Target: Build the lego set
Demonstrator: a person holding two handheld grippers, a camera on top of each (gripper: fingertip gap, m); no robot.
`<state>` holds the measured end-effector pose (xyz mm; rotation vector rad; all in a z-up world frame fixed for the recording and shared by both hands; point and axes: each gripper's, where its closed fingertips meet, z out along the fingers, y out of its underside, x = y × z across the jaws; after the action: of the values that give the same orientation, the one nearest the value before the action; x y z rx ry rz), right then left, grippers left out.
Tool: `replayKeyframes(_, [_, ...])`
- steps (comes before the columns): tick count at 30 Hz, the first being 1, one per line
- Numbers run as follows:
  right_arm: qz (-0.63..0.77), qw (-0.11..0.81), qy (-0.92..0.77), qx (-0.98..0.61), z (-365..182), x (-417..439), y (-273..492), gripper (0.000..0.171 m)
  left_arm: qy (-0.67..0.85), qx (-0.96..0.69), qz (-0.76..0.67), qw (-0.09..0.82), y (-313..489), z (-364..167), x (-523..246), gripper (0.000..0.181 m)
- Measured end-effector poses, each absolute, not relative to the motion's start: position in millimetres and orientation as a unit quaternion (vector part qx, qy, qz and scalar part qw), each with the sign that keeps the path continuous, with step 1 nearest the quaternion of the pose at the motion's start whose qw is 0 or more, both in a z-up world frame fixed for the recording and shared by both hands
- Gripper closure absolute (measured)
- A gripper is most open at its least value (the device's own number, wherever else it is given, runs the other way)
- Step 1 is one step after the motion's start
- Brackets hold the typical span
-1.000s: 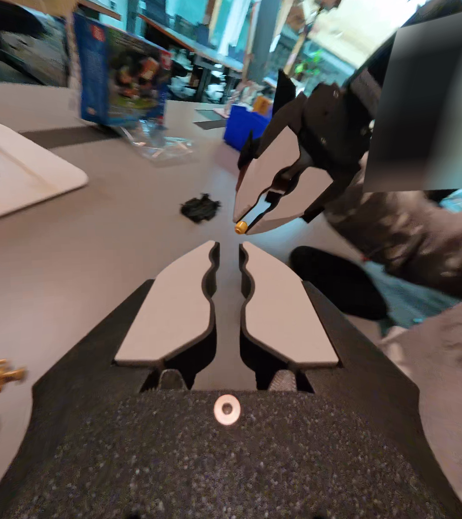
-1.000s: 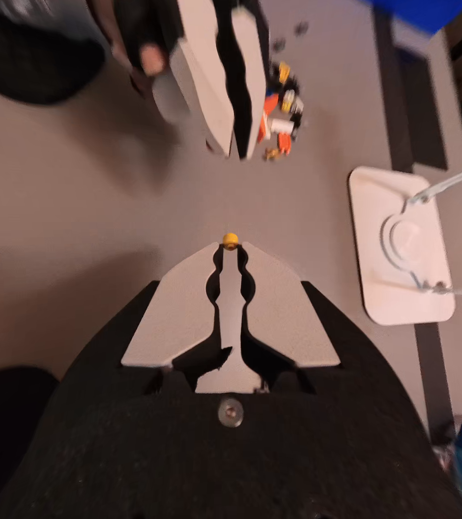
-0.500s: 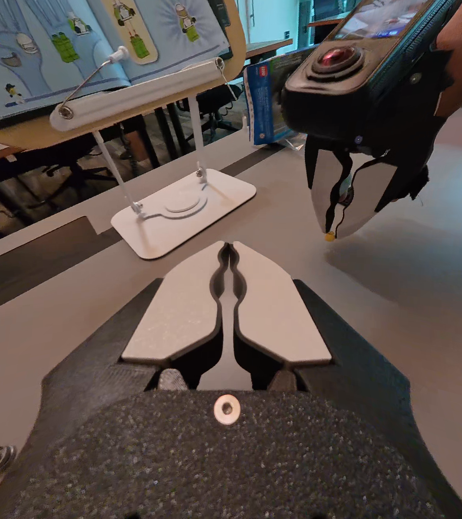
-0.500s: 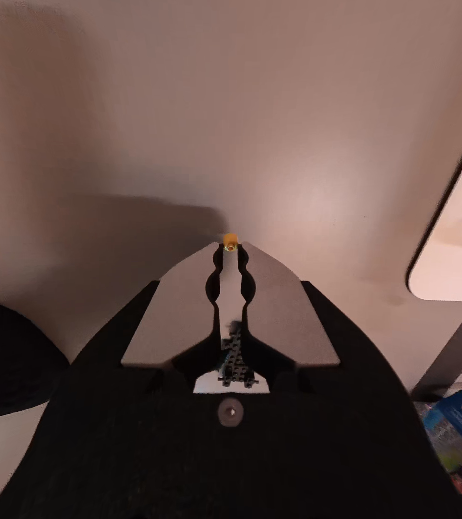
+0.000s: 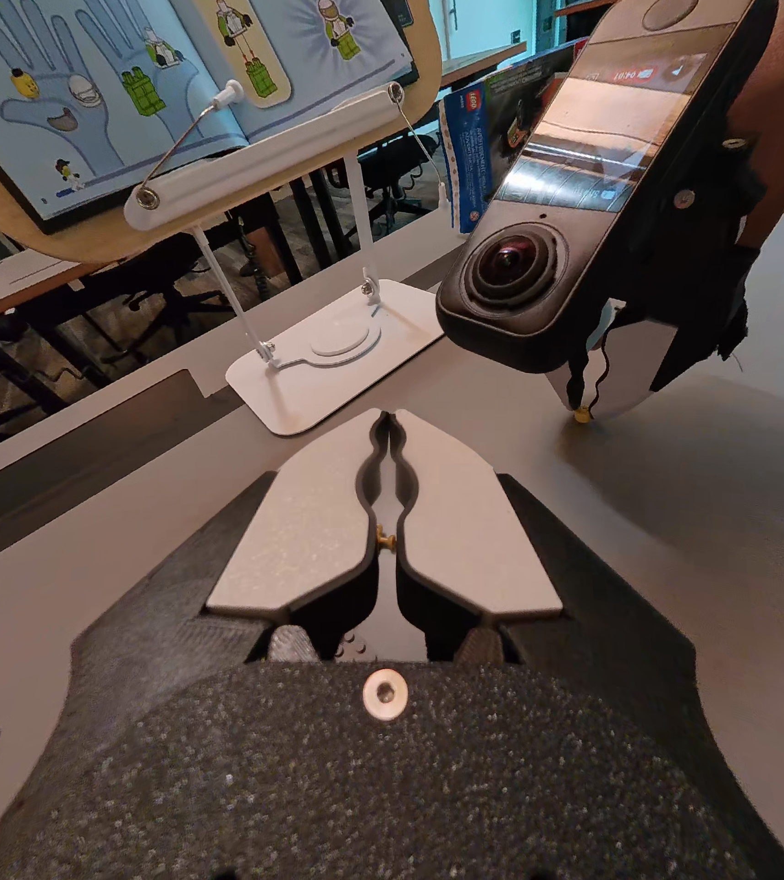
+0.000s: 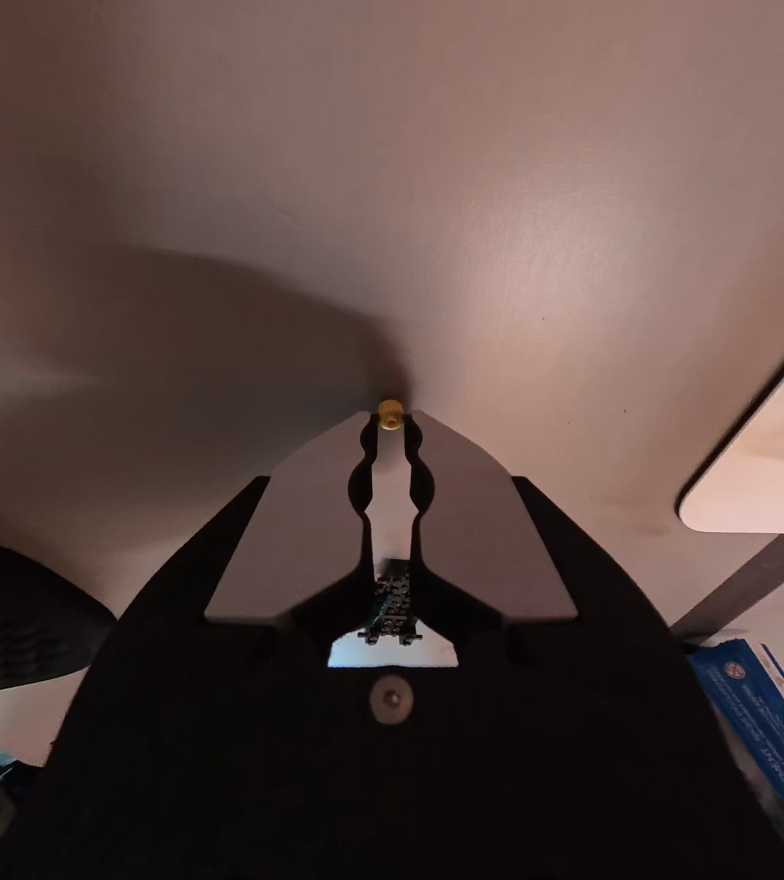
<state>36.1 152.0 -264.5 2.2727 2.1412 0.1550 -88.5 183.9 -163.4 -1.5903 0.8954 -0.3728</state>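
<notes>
My right gripper [image 6: 390, 416] is shut on a small yellow round stud [image 6: 390, 414] at its fingertips. It points down at the grey table [image 6: 476, 190], with the stud at or just above the surface. In the left wrist view the same gripper [image 5: 583, 413] and stud [image 5: 582, 415] are at the right. My left gripper [image 5: 388, 416] is shut and holds nothing at its tips. A small gold piece [image 5: 385, 543] and a black studded piece [image 5: 356, 647] show through its gap, below it. A black lego assembly [image 6: 392, 605] shows through the right gripper's gap.
An open instruction booklet [image 5: 166, 71] rests on a stand with a white base [image 5: 333, 376], behind the left gripper. The same base [image 6: 761, 452] is at the right of the right wrist view. A blue lego box [image 5: 480, 157] stands behind it and also shows in the right wrist view [image 6: 761, 714]. There is about 15 centimeters between the tips of the two grippers. To the black studded piece [image 5: 356, 647]: left tips about 12 centimeters, right tips about 20 centimeters.
The left gripper closed and swung toward the booklet stand, then held there. The right gripper moved down close to the table with the yellow stud still held.
</notes>
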Motion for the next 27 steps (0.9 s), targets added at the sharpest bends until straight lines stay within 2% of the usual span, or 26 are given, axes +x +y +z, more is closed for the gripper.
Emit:
replayKeyframes(11, [-0.023, -0.058, 0.662, 0.747, -241, 26, 162, 0.152, 0.382, -0.691, -0.148, 0.596, 190, -167, -93, 0.181])
replayKeyframes(15, [-0.096, -0.17, 0.609, 0.769, -209, 17, 164, 0.152, 0.383, -0.69, -0.149, 0.596, 191, -166, -94, 0.181])
replayKeyframes(21, [-0.198, -0.431, 0.418, 0.775, -166, 4, 157, 0.144, 0.384, -0.692, -0.174, 0.585, 187, -167, -88, 0.181])
replayKeyframes(24, [-0.211, -0.516, 0.331, 0.761, -160, 11, 151, 0.156, 0.387, -0.69, -0.166, 0.589, 185, -167, -85, 0.172])
replayKeyframes(26, [-0.202, -0.547, 0.3, 0.755, -163, 19, 149, 0.171, 0.391, -0.689, -0.161, 0.588, 184, -168, -85, 0.172])
replayKeyframes(27, [-0.203, -0.552, 0.296, 0.753, -167, 21, 148, 0.171, 0.394, -0.69, -0.156, 0.588, 185, -168, -87, 0.174])
